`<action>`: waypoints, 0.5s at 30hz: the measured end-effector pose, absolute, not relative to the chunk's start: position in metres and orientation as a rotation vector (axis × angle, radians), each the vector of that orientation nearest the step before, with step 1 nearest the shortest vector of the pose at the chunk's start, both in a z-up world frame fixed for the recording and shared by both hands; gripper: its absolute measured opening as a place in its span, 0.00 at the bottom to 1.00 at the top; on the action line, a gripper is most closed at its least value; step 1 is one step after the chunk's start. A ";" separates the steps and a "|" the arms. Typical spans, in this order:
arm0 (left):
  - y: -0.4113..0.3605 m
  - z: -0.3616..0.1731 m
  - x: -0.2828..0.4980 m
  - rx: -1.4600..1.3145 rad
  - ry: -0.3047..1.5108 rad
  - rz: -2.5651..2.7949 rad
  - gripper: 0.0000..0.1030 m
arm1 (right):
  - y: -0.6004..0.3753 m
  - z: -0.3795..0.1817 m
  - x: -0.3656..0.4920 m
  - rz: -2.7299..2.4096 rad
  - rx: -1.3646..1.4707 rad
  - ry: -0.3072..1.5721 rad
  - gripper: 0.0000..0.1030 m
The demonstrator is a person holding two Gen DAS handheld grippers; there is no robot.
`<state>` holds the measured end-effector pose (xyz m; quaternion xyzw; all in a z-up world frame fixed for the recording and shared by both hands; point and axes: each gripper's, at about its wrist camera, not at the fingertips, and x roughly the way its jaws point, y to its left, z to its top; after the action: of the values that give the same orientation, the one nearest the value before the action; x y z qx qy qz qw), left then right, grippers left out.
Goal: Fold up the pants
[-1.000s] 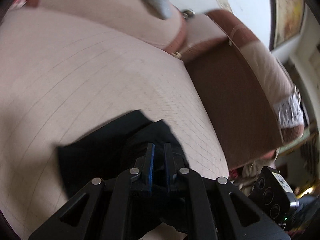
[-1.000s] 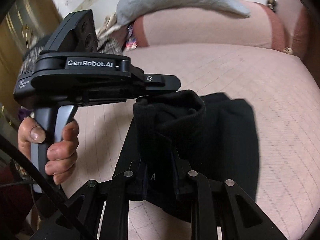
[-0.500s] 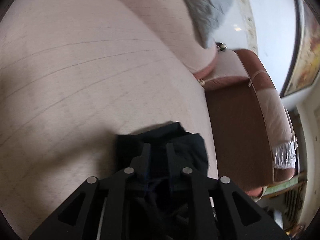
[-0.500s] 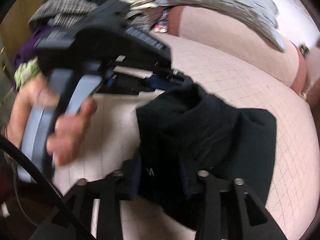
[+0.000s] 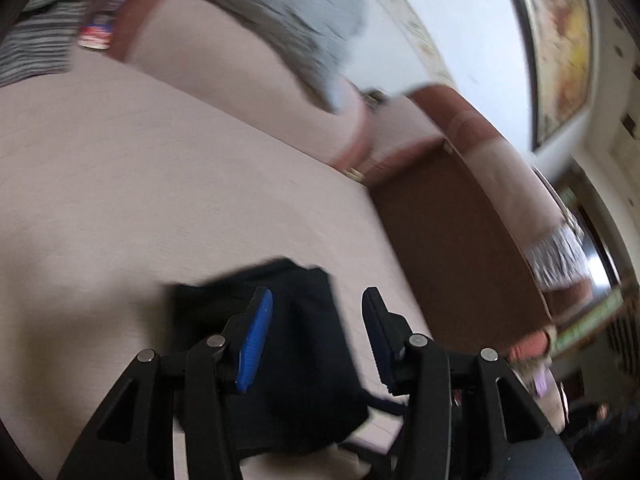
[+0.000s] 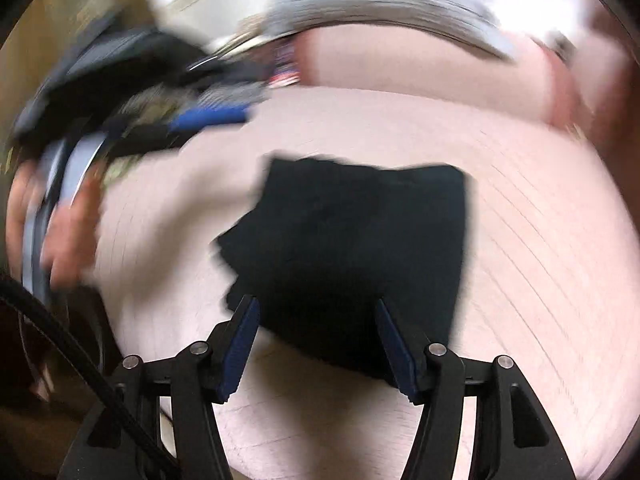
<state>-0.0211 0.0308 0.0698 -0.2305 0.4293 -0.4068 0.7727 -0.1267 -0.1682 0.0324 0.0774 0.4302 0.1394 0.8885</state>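
Observation:
The black pants [image 6: 352,248] lie folded into a small flat rectangle on the pink quilted bed [image 6: 540,240]. My right gripper [image 6: 316,320] is open and empty, just above the near edge of the pants. In the left wrist view the pants [image 5: 288,352] sit under and behind my left gripper [image 5: 316,312], which is open and empty. The left gripper also shows, blurred, at the upper left of the right wrist view [image 6: 208,116], held in a hand above the bed, left of the pants.
A grey pillow [image 5: 288,12] lies on the pink headboard bolster [image 5: 240,92]. A brown side rail [image 5: 448,248] borders the bed on the right. A pile of clothes [image 5: 32,48] sits at the far left. Both views are motion-blurred.
Both grippers have opened and let go of the pants, which now lie flat and folded on the bed. Both grippers have pulled back and up from the cloth.

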 end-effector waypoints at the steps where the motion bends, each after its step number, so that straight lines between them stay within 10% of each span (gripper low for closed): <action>1: 0.019 0.065 -0.021 -0.497 0.951 -0.914 0.45 | -0.191 0.031 -0.122 0.271 0.265 0.894 0.63; 6: -0.012 0.010 -0.005 -0.388 1.087 -0.761 0.44 | -0.232 0.015 -0.106 0.259 0.508 0.905 0.59; 10: 0.001 -0.013 0.015 -0.436 1.105 -0.709 0.25 | -0.222 -0.012 -0.094 0.160 0.388 1.010 0.55; 15: 0.032 -0.028 0.027 -0.663 1.151 -0.784 0.25 | -0.229 -0.025 -0.096 0.090 0.407 1.048 0.74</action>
<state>0.0272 0.0317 -0.0281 -0.2995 0.5201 -0.3541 0.7172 -0.0956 -0.2291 -0.0250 0.1930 0.4967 0.0428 0.8451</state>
